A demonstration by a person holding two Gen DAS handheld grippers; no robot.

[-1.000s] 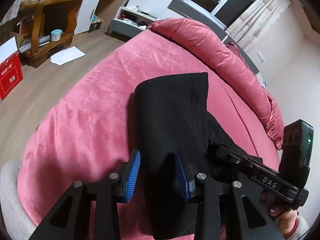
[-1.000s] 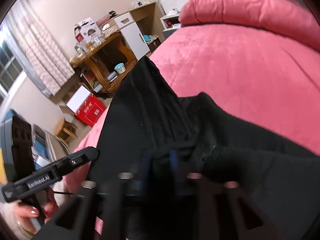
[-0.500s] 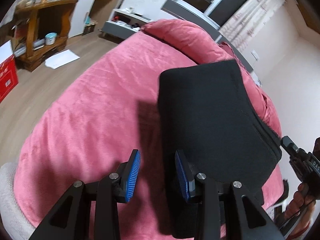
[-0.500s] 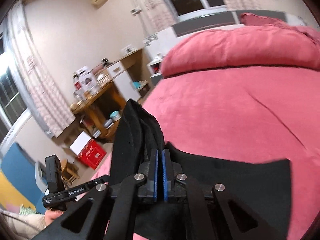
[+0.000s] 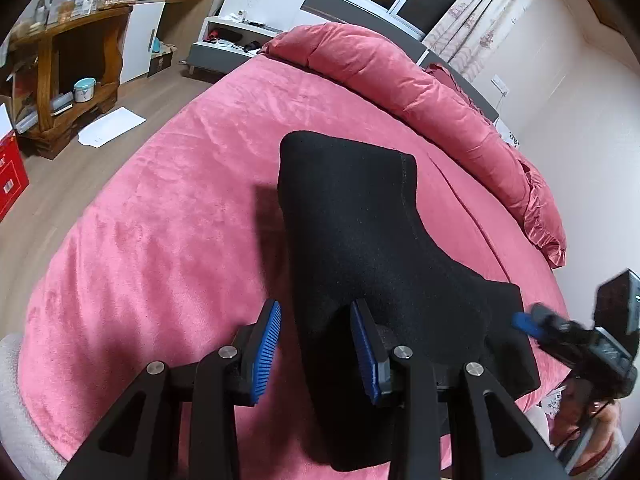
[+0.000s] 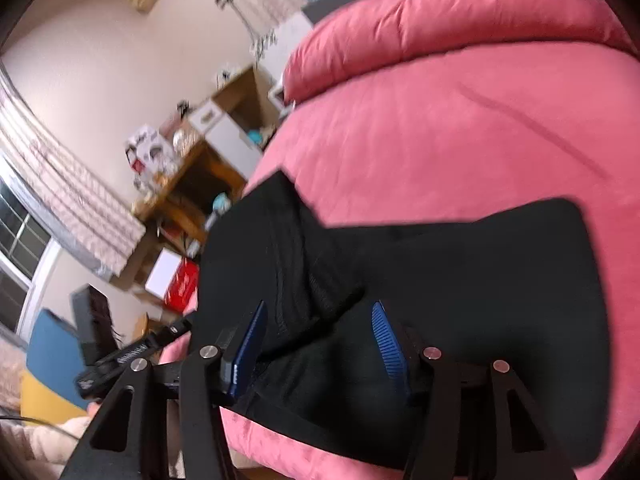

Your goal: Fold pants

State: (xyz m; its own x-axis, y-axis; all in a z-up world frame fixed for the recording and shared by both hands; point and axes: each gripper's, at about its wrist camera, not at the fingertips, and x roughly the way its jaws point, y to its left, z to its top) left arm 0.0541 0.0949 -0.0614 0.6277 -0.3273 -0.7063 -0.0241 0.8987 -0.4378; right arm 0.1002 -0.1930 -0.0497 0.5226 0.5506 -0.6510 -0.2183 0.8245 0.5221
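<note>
One black pants [image 5: 360,240], two tools open

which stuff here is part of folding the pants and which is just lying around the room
Part of the job:
black pants
pink bed cover
left tool
right tool, jaws opening

Just lying about:
rolled pink duvet
wooden shelf
red box
white paper

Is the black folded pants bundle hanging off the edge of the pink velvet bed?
No, the black folded pants lie flat on the pink velvet bed cover, with cover visible around them.
</note>
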